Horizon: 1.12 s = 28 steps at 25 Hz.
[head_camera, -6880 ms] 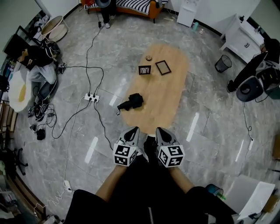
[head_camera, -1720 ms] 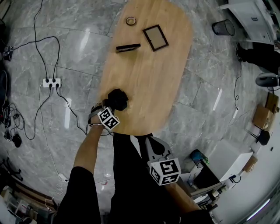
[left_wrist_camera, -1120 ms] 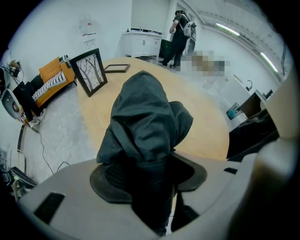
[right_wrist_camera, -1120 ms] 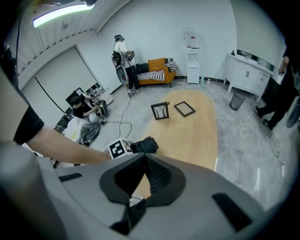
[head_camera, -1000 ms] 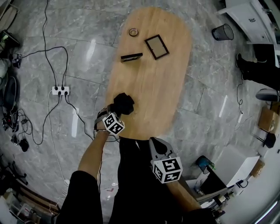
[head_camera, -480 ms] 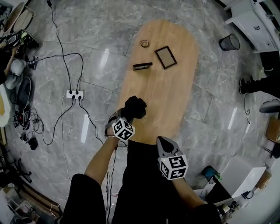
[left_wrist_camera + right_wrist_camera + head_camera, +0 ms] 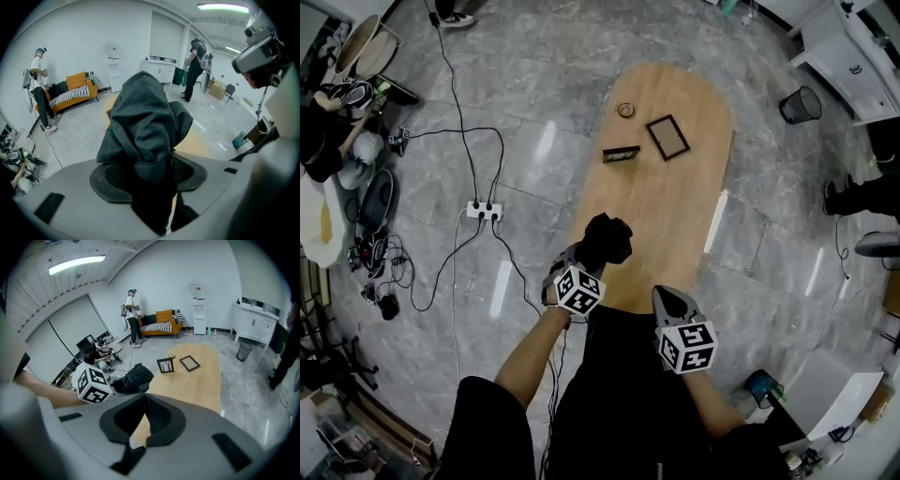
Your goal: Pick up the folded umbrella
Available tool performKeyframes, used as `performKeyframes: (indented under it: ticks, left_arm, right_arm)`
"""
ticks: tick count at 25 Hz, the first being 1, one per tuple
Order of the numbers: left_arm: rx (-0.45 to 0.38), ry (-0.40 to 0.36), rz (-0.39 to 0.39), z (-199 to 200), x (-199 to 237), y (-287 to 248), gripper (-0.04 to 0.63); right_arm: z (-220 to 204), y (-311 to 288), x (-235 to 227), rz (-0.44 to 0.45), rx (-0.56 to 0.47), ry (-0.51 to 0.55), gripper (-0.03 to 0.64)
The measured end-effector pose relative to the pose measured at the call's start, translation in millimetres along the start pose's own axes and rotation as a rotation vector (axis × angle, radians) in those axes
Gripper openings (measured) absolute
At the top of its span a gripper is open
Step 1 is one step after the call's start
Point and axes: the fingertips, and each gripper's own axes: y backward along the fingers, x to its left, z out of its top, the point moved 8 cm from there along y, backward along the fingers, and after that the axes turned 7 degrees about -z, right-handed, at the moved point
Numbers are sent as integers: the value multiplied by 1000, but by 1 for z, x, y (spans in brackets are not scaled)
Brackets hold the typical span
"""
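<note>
Closest in, the person's bare forearms reach out over black-clad legs, each hand carrying a tool. The right tool (image 7: 668, 298) hangs by the near end of the surface, pointing down and forward. Its own view shows its jaws drawn together at the tips with nothing between them, only a sliver of wood showing lower down. Just ahead and to the left, the left tool (image 7: 581, 269) is clamped on the folded umbrella (image 7: 607, 240). In the left gripper view the dark pads (image 7: 187, 171) press on the narrow lower part of the black bundle. The jaws stand fairly wide around it, and its loose fabric bunches out above them. The umbrella is held over the near left edge of the oval wooden surface (image 7: 675, 216). Farther along, well apart from the umbrella, a small dark picture frame (image 7: 622, 153) stands upright. A second frame (image 7: 667, 137) lies flat just beside it, and a small round object (image 7: 626, 110) lies beyond them near the far end. On the grey marble floor to the left lies a white power strip (image 7: 484, 211) with black cables running off it. Past the surface a black waste bin (image 7: 802, 104) stands near white cabinets. At the far wall is an orange sofa (image 7: 161, 323) with a person standing by it.
</note>
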Motion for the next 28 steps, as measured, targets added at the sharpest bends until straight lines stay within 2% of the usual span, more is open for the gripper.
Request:
performKeyframes:
  ticks: [10, 17, 23, 28]
  left_arm:
    - [-102, 54, 25, 25, -28, 54, 232]
    - [-200, 99, 57, 58, -49, 84, 232]
    - [-231, 101, 102, 73, -65, 106, 232]
    - [-307, 91, 126, 96, -79, 130, 232]
  right_arm:
    - [7, 18, -2, 33, -87, -25, 11]
    - [12, 41, -16, 32, -168, -63, 11]
    - [20, 62, -23, 45, -240, -127, 11]
    - [42, 82, -23, 46, -333, -105, 11]
